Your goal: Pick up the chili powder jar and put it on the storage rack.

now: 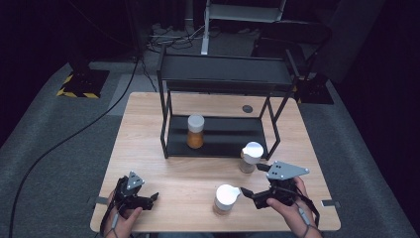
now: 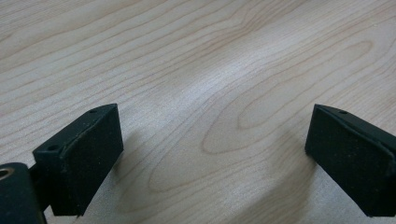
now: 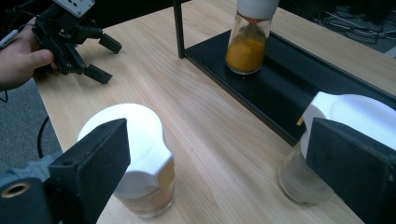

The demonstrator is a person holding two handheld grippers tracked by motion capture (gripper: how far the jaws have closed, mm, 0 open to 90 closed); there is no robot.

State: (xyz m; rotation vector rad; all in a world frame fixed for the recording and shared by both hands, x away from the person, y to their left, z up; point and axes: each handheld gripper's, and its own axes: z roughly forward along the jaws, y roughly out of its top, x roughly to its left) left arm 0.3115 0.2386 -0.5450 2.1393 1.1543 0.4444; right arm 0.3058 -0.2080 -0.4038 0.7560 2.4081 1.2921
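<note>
Three white-lidded spice jars are in view. One with orange powder (image 1: 195, 132) (image 3: 246, 46) stands on the lower shelf of a black rack (image 1: 223, 74). A pale-filled jar (image 1: 250, 157) (image 3: 348, 109) stands on the table in front of the rack. A jar of brownish powder (image 1: 224, 199) (image 3: 137, 156) stands near the front edge. My right gripper (image 1: 254, 179) (image 3: 219, 140) is open, low over the table, with these two table jars just beyond its jaws on either side. My left gripper (image 1: 151, 200) (image 2: 215, 135) (image 3: 104, 59) is open over bare wood at the front left.
The wooden table (image 1: 148, 148) has a small round grommet (image 1: 247, 108) behind the rack. The rack's posts (image 3: 178, 28) stand near the table's middle. A black cable (image 1: 64, 141) runs across the grey floor at the left.
</note>
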